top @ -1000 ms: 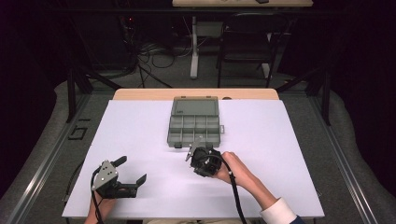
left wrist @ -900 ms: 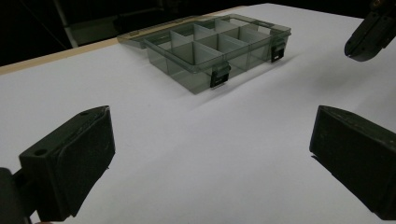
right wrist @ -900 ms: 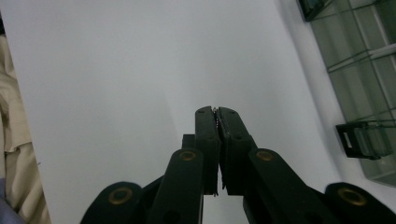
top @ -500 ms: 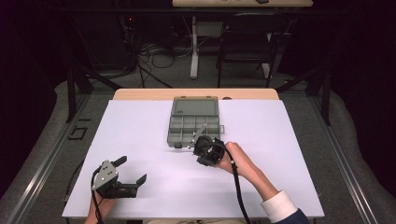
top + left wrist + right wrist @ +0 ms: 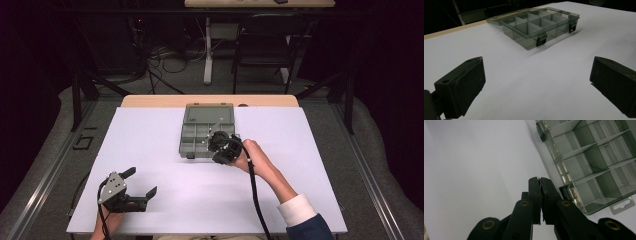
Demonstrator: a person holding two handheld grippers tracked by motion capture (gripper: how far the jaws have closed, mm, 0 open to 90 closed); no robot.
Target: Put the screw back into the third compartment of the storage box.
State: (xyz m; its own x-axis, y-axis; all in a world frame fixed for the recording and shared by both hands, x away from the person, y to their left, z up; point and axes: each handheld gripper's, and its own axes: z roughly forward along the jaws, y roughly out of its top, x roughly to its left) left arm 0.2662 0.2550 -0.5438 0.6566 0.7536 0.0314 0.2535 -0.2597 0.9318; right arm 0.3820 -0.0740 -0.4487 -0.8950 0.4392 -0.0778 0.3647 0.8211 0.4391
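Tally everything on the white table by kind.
Open divided plastic box: 1
Black latches on its front: 2
Hand-held tongs, left and right: 2
Total: 5

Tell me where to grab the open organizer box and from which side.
Grip the organizer box by its front wall, between the two black latches, coming from the person's side. That wall is a thin, upright edge open to the bare table, while the lid lies flat behind. The left gripper is already open; the right gripper is shut.

Wide bare table (image 5: 150, 145) around the open compartment box (image 5: 200, 137), sole obstacle, right tool (image 5: 216, 141) at its front edge.
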